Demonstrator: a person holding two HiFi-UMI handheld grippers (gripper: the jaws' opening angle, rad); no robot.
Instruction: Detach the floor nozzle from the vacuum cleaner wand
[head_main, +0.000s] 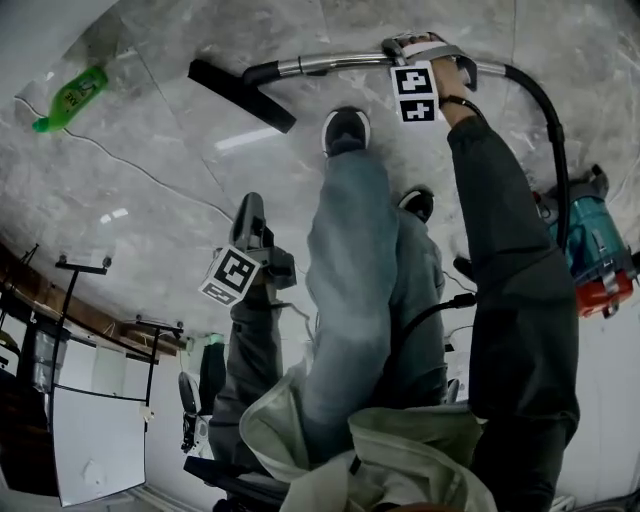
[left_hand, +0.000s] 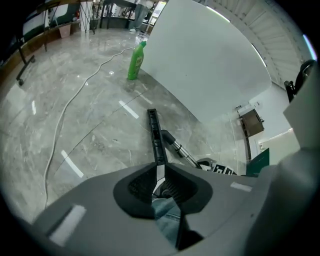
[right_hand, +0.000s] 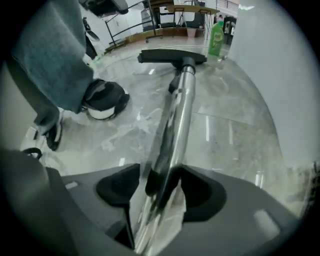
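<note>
The vacuum's chrome wand (head_main: 320, 64) lies across the marble floor, with the black floor nozzle (head_main: 240, 95) fitted on its left end. My right gripper (head_main: 405, 45) is down over the wand near the handle. In the right gripper view the wand (right_hand: 177, 120) runs up between the spread jaws of that gripper (right_hand: 159, 187) to the nozzle (right_hand: 172, 56). My left gripper (head_main: 250, 210) hangs above the floor beside the person's leg, well short of the nozzle (left_hand: 156, 137). Its jaws (left_hand: 160, 180) stand a narrow slit apart with nothing in them.
A teal and red vacuum body (head_main: 595, 250) sits at the right, joined by a black hose (head_main: 545, 130). A green bottle (head_main: 72, 95) stands beyond the nozzle, by a white board (left_hand: 200, 60). A white cable (left_hand: 65, 115) trails over the floor. The person's shoe (head_main: 346, 130) rests just below the wand.
</note>
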